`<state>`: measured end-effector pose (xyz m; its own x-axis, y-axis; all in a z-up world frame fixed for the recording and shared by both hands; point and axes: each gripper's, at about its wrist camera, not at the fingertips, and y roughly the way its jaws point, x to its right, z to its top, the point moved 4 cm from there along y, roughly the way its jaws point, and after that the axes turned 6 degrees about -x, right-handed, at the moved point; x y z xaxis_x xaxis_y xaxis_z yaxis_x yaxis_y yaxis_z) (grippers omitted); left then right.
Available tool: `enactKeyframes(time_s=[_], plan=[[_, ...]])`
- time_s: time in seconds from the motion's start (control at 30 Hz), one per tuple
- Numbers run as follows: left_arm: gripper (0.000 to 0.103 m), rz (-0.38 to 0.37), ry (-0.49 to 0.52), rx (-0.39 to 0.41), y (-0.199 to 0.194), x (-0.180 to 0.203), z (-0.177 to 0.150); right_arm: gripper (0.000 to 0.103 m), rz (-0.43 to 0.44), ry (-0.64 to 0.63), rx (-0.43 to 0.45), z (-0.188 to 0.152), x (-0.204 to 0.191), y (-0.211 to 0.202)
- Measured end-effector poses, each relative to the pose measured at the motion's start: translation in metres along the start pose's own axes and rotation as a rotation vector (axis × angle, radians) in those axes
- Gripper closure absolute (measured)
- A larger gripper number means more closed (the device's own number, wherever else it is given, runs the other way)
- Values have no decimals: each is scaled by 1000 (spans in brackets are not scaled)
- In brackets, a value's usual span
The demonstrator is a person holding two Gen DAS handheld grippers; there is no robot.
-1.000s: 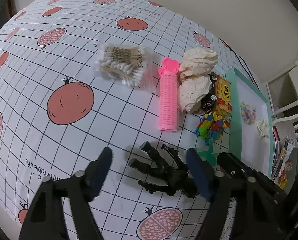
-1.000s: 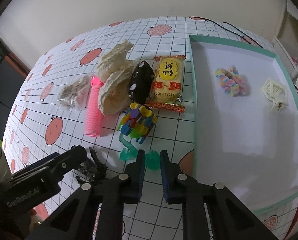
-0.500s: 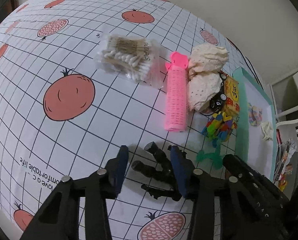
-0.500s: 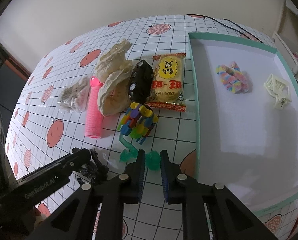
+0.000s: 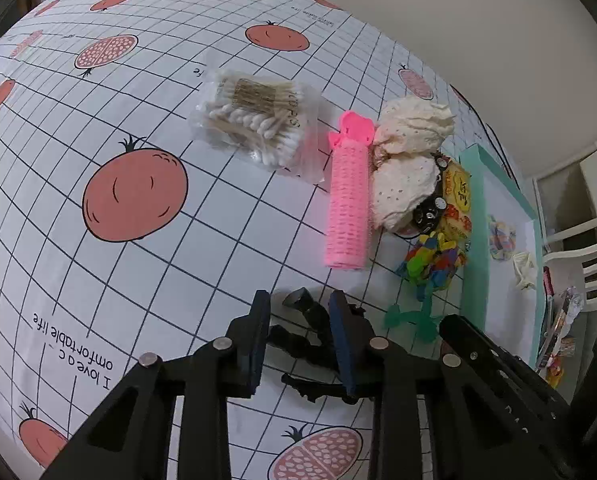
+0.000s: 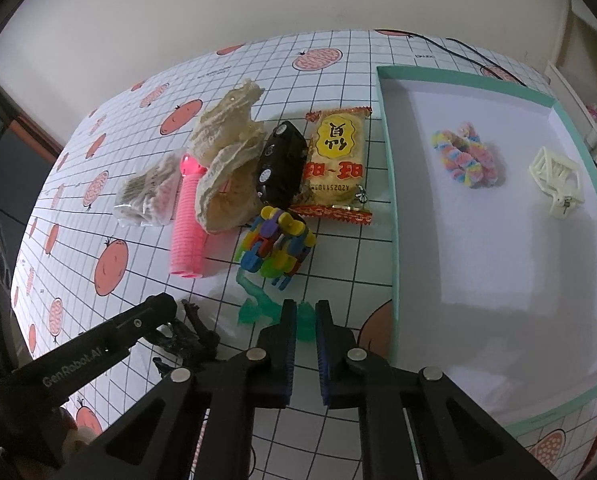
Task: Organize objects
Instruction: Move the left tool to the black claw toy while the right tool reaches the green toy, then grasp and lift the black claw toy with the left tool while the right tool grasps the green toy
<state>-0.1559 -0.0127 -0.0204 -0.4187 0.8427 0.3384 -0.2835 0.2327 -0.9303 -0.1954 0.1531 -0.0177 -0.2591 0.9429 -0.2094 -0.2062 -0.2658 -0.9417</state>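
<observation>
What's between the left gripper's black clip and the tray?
The green clip lies on the cloth between the black clip and the tray, and the right gripper sits closed around it there. Left gripper has its fingers either side of the black clip. Tray floor near the front rim is bare.

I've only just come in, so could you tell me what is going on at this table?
A person with a handheld gripper in each hand is sorting small items into a teal-rimmed tray. The left gripper is closed around a black claw hair clip on the tablecloth. The right gripper is nearly shut around a green plastic piece. A pastel scrunchie and a cream hair clip already lie in the tray.
</observation>
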Motion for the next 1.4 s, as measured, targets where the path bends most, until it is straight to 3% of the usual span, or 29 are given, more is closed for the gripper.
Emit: enactKeyframes(time_s=[0.07,0.2,0.83,0.97,1.03,1.4], plan=[[77,-4,5,6,-2,1,1,93,1,-1,7,1,0,-1],[96,-9,21,27,-9,5,3,93,10,6,18,1,0,-4],[99,-19,39,10,-17,-1,-9,93,12,-3,37,2,0,-10],[79,-12,35,20,-20,-1,-10,93,12,-6,41,1,1,-12],[61,-3,31,22,-22,-1,-11,93,12,-6,45,2,1,-12],[32,-29,-9,-22,-21,20,-29,93,36,0,133,8,4,-39]])
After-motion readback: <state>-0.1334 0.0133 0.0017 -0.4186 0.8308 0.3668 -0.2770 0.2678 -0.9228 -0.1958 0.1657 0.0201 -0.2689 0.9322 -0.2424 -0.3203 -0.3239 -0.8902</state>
